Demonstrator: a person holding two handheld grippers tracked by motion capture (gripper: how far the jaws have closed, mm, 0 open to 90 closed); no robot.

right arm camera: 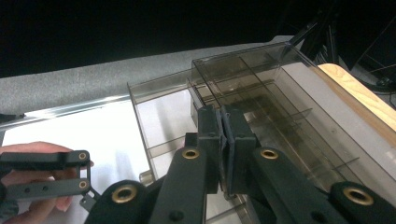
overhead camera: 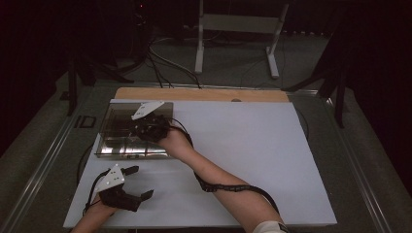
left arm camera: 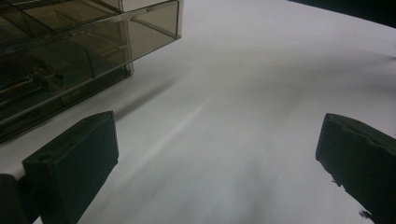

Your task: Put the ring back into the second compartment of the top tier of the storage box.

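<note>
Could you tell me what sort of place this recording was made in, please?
Probably a lab or studio set up for recording handling work. A white sheet covers a wooden table, black curtains close off the dim room, and cables trail across the grey carpet by a white stand.

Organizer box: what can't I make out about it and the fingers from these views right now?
- Whether the right gripper pinches anything: its fingers meet, hiding the contact point.
- Contents of the box: high view is dim, and the right gripper covers its middle.
- Brassy item behind the box's tinted wall, left gripper view: blurred.
- Left gripper is open above the white sheet.
</note>
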